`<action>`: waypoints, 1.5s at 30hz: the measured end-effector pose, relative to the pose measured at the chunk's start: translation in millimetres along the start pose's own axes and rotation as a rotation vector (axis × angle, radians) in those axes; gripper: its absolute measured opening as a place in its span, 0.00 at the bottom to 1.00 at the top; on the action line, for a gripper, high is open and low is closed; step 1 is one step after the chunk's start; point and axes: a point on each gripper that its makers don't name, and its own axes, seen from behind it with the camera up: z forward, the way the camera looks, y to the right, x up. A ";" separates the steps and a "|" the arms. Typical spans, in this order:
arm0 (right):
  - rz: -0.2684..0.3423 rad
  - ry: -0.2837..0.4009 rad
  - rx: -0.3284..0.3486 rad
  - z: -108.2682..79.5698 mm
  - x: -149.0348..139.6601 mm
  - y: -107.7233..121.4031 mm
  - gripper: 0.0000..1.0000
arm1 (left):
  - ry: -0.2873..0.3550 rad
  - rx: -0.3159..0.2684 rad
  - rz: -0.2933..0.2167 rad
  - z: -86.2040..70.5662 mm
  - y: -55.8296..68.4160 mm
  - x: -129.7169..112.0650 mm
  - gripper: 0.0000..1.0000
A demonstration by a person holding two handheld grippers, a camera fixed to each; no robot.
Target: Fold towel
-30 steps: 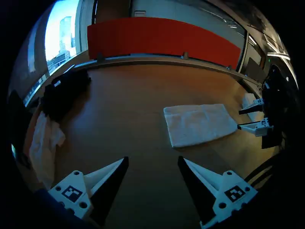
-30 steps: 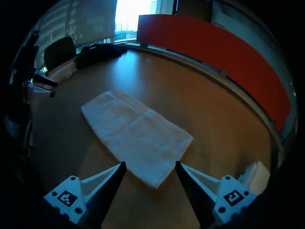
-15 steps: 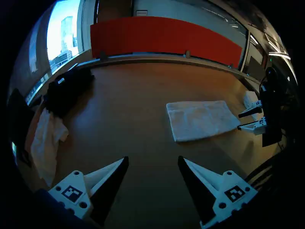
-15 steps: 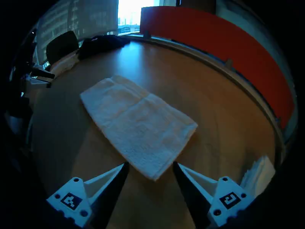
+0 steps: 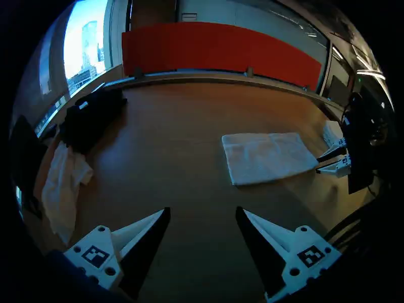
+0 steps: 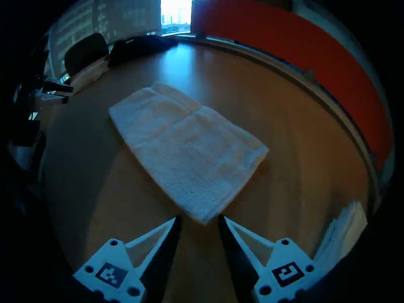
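A white towel point(image 5: 267, 156), folded to a flat rectangle, lies on the wooden table point(image 5: 171, 141). My left gripper point(image 5: 202, 212) hovers open over bare wood, well short of the towel. In the right gripper view the towel point(image 6: 187, 146) stretches away from me, its near corner right at the fingertips. My right gripper point(image 6: 198, 219) is low at that corner, its jaws narrowed but still apart. The left gripper view has the right gripper point(image 5: 325, 160) at the towel's right end. The left gripper point(image 6: 50, 91) is far off at the left in the right gripper view.
A black bag point(image 5: 93, 118) and a loose white cloth point(image 5: 63, 189) sit at the table's left side. A stack of folded white towels point(image 6: 348, 227) lies near the right gripper. A red partition point(image 5: 222, 50) runs along the far edge; a dark chair point(image 6: 83, 53) stands by the window.
My right gripper has dropped toward the towel's near corner and its jaws have narrowed. The left gripper has barely moved.
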 end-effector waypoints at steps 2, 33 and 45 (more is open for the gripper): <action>0.002 -0.001 -0.003 -0.3 -0.6 1.7 0.41 | 0.000 0.000 0.000 -0.2 -0.1 -0.2 0.96; 0.017 0.074 -0.023 -23.6 20.3 4.4 0.03 | 0.011 -0.009 0.006 -1.7 3.6 5.0 0.96; -0.013 0.108 -0.041 -43.2 37.9 9.7 0.03 | 0.010 -0.012 0.010 -3.0 3.9 5.9 0.96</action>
